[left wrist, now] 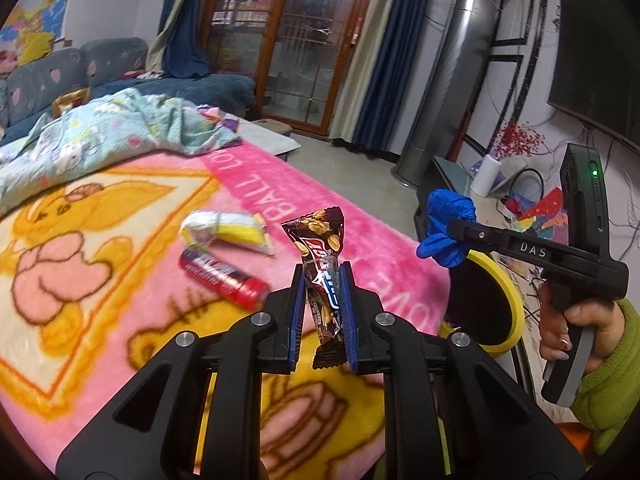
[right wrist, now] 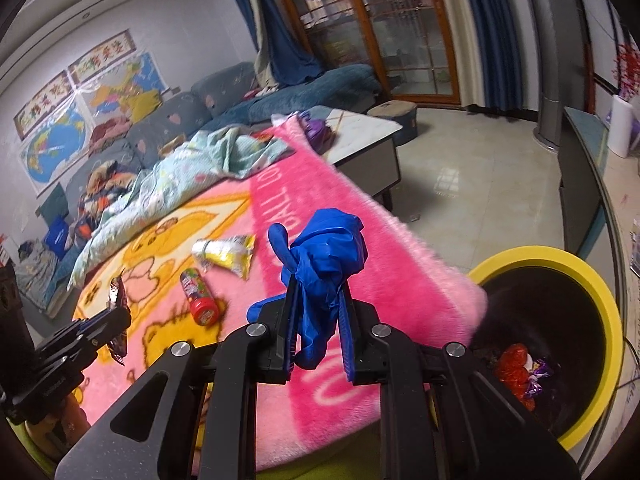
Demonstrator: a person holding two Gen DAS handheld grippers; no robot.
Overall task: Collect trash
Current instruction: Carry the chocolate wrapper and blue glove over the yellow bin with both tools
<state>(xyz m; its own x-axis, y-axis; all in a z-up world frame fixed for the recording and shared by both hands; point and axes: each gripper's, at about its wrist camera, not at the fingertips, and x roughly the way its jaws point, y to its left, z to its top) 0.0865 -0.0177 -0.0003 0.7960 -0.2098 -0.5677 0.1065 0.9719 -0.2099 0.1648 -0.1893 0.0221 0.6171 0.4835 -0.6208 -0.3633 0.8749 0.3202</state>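
Note:
My left gripper [left wrist: 323, 270] is shut on a brown snack bar wrapper [left wrist: 320, 240] and holds it upright above the pink blanket [left wrist: 360, 208]. My right gripper [right wrist: 318, 280] is shut on a crumpled blue glove [right wrist: 324, 248]; the glove also shows in the left wrist view [left wrist: 446, 220]. A yellow-rimmed black trash bin [right wrist: 580, 276] stands just right of the blanket's edge, with wrappers inside [right wrist: 520, 368]. A red tube [left wrist: 222, 276] and a yellow-white wrapper [left wrist: 226, 230] lie on the blanket. In the right wrist view the left gripper [right wrist: 116, 316] with its wrapper is at the far left.
A light blue patterned quilt [left wrist: 120, 132] is bunched at the blanket's far side. A blue sofa [right wrist: 208, 108] stands behind. A white table [right wrist: 368, 140] juts past the blanket. A grey cabinet with a paper roll [right wrist: 622, 128] lines the right wall.

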